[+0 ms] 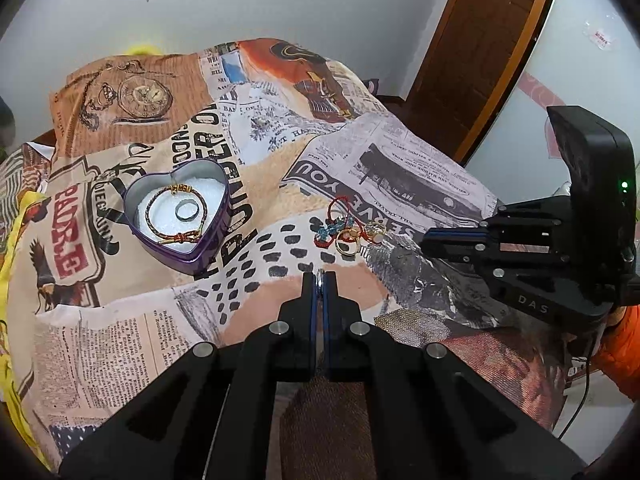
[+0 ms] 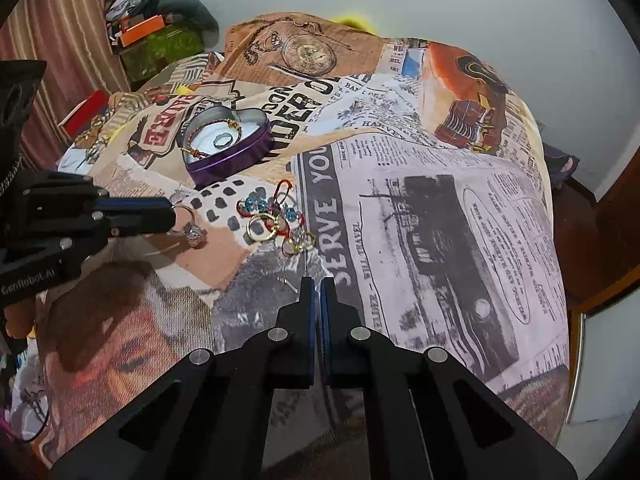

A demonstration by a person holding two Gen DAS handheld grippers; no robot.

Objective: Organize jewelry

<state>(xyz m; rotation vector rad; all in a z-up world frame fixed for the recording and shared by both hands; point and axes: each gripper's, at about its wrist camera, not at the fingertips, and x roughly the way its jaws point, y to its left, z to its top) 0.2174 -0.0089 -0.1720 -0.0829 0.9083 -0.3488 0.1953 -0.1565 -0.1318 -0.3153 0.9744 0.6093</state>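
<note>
A purple heart-shaped tin (image 1: 208, 240) (image 2: 236, 160) stands on the printed cloth and holds a braided bracelet (image 1: 160, 208) and a silver ring (image 1: 187, 211). A pile of gold rings (image 1: 347, 242) (image 2: 262, 227), red cord and blue beads (image 2: 252, 204) lies to its right. My left gripper (image 1: 320, 276) (image 2: 172, 214) is shut on a silver ring with a clear stone (image 2: 194, 234), held just above the cloth in front of the pile. My right gripper (image 2: 316, 282) (image 1: 424, 242) is shut and empty, right of the pile.
The printed cloth (image 1: 400, 168) covers a rounded table. A wooden door (image 1: 480, 40) stands behind on the right. Clutter with a green bag (image 2: 164, 48) and a red box (image 2: 86, 110) sits past the table's left side.
</note>
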